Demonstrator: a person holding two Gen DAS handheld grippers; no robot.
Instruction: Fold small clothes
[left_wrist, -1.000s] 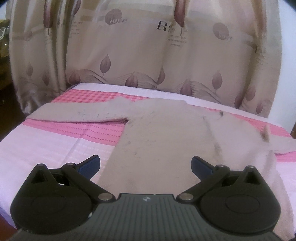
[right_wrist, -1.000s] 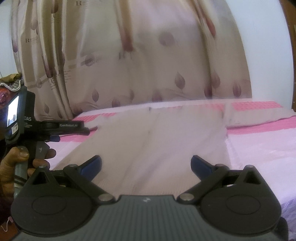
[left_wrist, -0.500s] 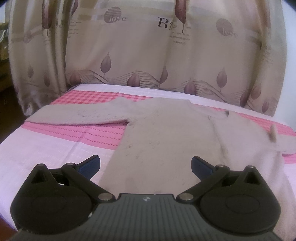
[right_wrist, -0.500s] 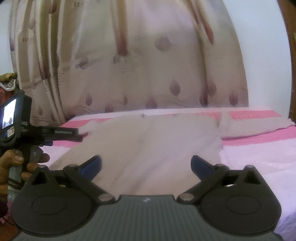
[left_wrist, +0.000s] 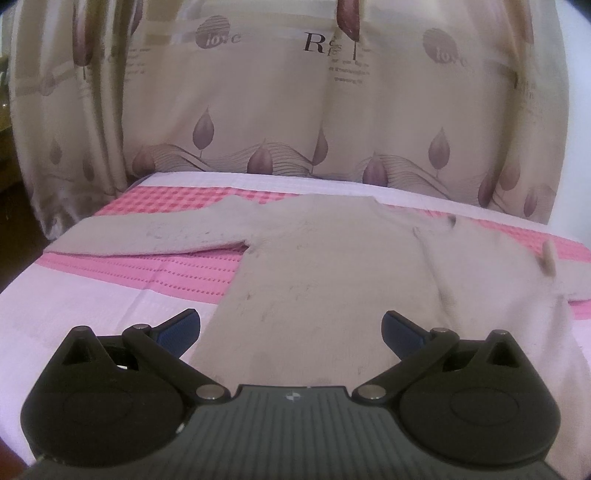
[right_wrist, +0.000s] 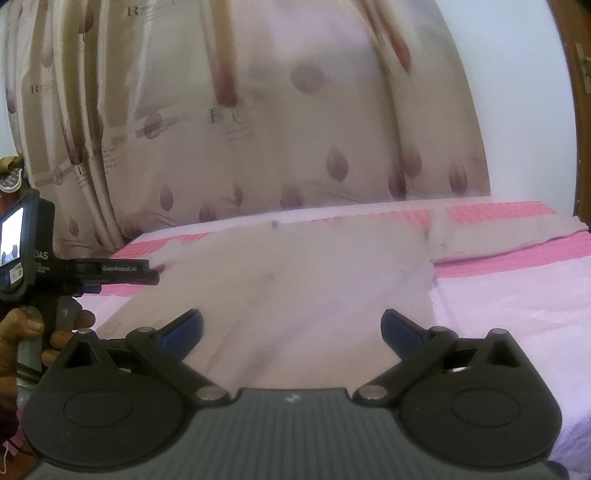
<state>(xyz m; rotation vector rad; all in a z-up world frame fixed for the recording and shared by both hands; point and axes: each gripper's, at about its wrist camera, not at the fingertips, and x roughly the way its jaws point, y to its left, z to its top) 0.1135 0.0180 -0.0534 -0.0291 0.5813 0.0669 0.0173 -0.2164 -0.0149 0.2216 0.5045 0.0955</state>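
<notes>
A beige long-sleeved sweater lies flat on the bed, sleeves spread out to both sides, hem towards me. It also shows in the right wrist view, with its right sleeve stretched out. My left gripper is open and empty, just above the hem at the sweater's left side. My right gripper is open and empty above the hem's right part. The left gripper, held in a hand, shows at the left of the right wrist view.
The bed has a pale pink cover with bright pink bands. A beige curtain with leaf prints hangs behind it. A white wall and a wooden door edge are at the right.
Both grippers have shifted slightly; the right wrist view now sits a little lower and nearer the sweater. The sweater has not moved. Both stay open.
</notes>
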